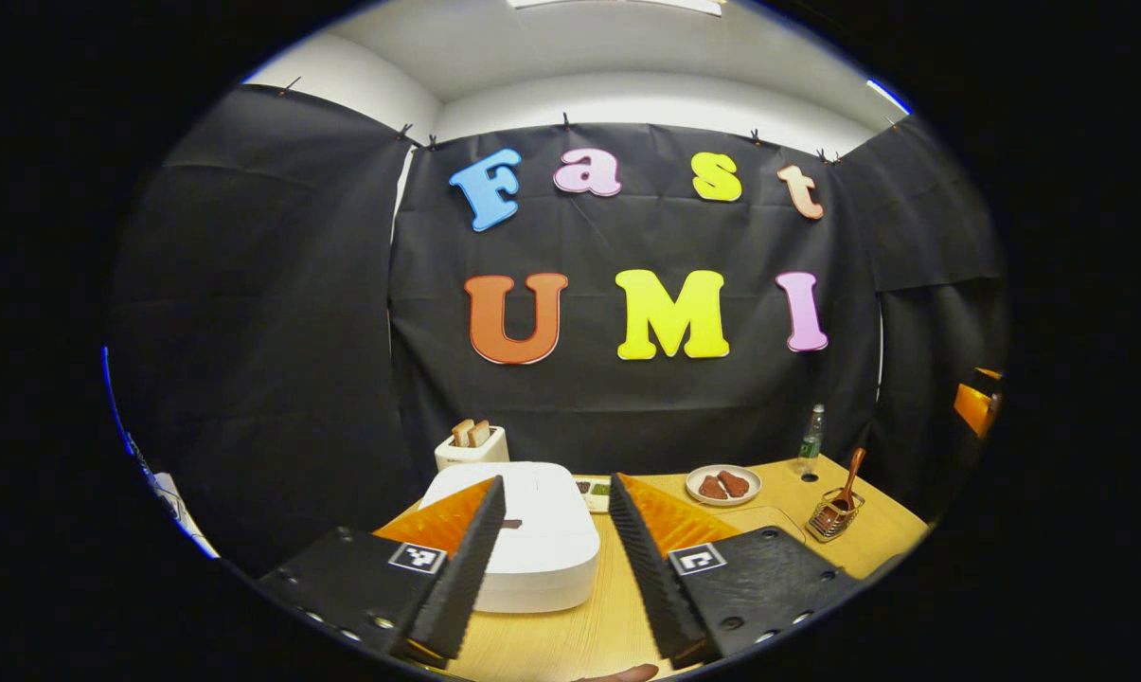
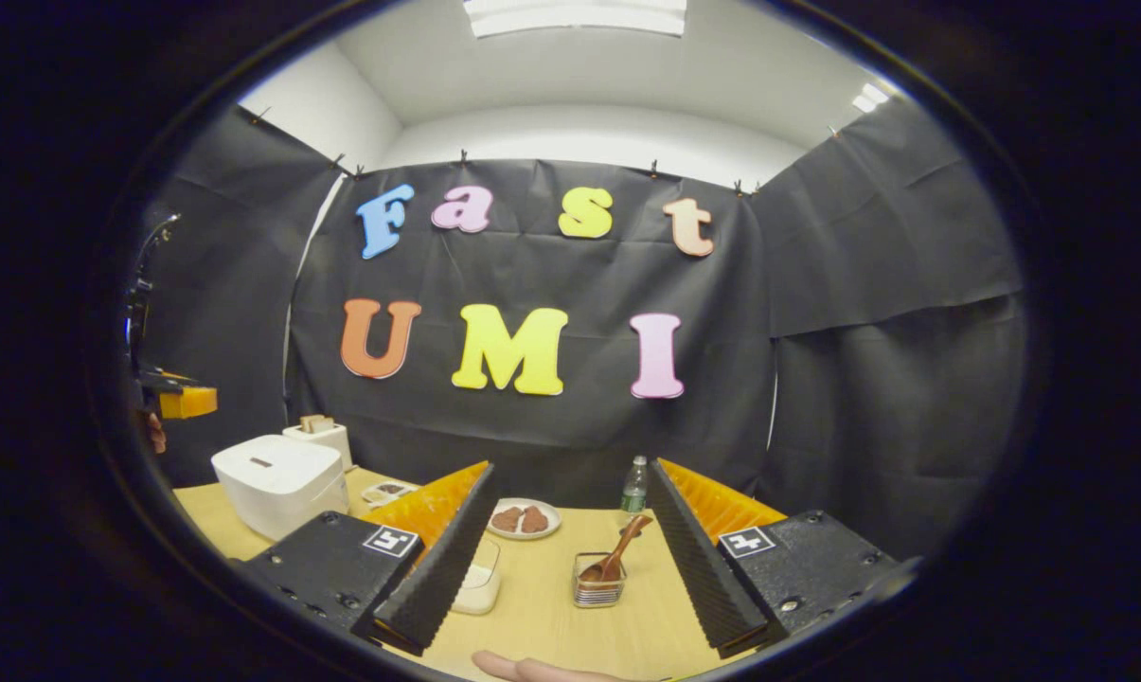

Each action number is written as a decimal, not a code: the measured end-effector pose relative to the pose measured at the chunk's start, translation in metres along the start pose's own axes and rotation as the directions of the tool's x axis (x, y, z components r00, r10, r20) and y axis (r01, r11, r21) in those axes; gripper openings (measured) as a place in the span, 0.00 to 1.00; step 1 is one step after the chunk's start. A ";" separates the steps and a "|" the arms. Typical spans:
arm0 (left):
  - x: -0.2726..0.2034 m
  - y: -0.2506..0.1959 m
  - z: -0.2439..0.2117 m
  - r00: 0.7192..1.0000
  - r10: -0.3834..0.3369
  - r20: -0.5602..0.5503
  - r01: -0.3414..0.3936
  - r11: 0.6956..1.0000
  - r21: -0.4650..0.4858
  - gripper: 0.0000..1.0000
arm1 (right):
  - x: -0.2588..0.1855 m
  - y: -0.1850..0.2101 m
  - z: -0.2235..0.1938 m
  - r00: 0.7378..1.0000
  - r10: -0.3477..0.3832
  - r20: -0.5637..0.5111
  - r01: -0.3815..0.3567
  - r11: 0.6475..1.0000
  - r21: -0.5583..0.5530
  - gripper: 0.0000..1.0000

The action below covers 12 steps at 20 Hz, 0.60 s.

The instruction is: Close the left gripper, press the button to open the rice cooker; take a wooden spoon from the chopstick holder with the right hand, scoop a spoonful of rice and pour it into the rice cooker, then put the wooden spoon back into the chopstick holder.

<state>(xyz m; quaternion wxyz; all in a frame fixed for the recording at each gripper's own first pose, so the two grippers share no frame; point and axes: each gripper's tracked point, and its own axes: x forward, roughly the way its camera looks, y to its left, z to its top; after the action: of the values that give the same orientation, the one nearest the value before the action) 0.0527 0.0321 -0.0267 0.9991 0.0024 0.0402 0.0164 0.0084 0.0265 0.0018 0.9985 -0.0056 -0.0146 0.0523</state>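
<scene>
Opening step pending. Left gripper [image 1: 551, 559] is hanging wide open, holding nothing, over the closed rice cooker [image 1: 532, 530] at 12 o'clock; it needs closing before pressing the lid button [image 1: 511, 523]. Right gripper [image 2: 570, 559] is gaping empty, facing the wooden spoon [image 2: 617, 554] in its chopstick holder [image 2: 598, 587] on the bench [image 2: 551, 616].

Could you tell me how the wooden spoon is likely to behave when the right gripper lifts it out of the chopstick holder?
The wooden spoon looks rigid, so it probably won't flex. It leans loosely in the chopstick holder, so it should slide out easily. The small wire holder seems light and might tip or drag along.
</scene>
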 end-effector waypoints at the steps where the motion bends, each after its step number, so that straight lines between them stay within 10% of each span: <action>1: 0.004 0.005 -0.005 1.000 0.006 -0.016 -0.006 1.000 0.005 0.54 | 0.001 0.000 -0.001 1.000 0.000 0.002 0.000 1.000 0.006 0.98; 5: 0.022 0.028 -0.017 0.997 0.047 -0.064 -0.047 0.999 0.002 0.32 | 0.010 0.003 -0.012 1.000 0.007 -0.012 -0.007 1.000 0.000 1.00; 7: 0.035 0.043 -0.023 0.992 0.080 -0.098 -0.083 0.996 -0.024 0.01 | 0.016 0.005 -0.018 1.000 0.011 -0.018 -0.011 1.000 -0.004 0.98; 12: 0.065 0.055 -0.056 0.966 0.114 -0.231 -0.122 0.992 -0.021 0.00 | 0.032 0.006 -0.039 0.999 0.026 -0.044 -0.025 1.000 0.008 1.00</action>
<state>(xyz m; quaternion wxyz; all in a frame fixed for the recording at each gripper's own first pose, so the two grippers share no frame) 0.1113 0.0898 -0.0872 0.9849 -0.0145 0.1547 0.0765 0.0402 0.0359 -0.0360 0.9979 -0.0033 0.0076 0.0650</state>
